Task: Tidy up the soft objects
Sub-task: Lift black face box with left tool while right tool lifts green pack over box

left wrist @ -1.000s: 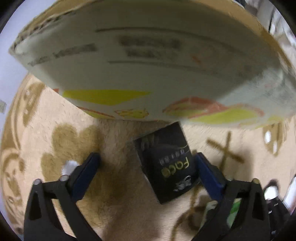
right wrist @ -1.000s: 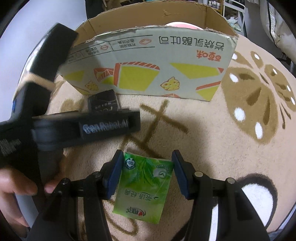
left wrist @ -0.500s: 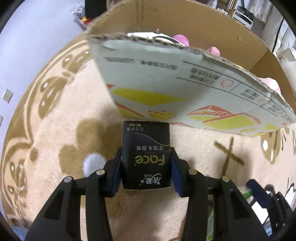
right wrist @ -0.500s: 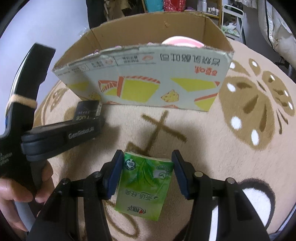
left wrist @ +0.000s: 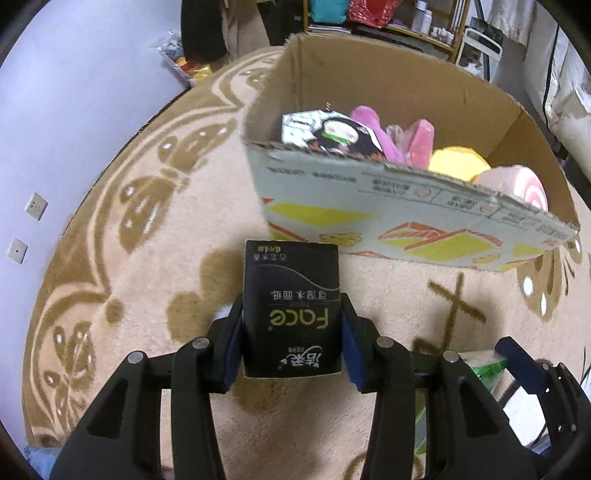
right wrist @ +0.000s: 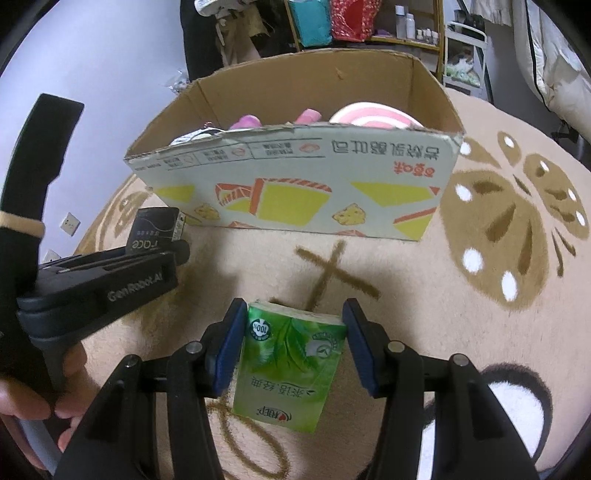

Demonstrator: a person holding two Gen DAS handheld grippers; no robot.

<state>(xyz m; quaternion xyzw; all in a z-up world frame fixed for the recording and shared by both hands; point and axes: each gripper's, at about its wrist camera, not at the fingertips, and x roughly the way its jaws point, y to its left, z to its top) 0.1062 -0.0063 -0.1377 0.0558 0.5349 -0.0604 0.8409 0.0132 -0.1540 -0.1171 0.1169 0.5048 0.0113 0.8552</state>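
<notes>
My left gripper [left wrist: 291,332] is shut on a black tissue pack [left wrist: 291,306] and holds it above the rug, just in front of the cardboard box [left wrist: 391,218]. The pack also shows in the right wrist view [right wrist: 155,230], with the left gripper [right wrist: 110,280] beside the box [right wrist: 295,184]. My right gripper [right wrist: 293,339] is shut on a green tissue pack [right wrist: 290,365], lifted over the rug, short of the box. The green pack peeks in at the lower right of the left wrist view [left wrist: 484,363]. Soft toys [left wrist: 391,140] lie inside the box.
A beige patterned rug [right wrist: 461,295] covers the floor. A white wall [left wrist: 74,92] stands at the left. Shelves with clutter [right wrist: 369,26] stand behind the box. A white bedding edge [right wrist: 554,55] is at the far right.
My left gripper closed on the black tissue pack and lifted it up and back from the box. My right gripper rose slightly with the green pack still held.
</notes>
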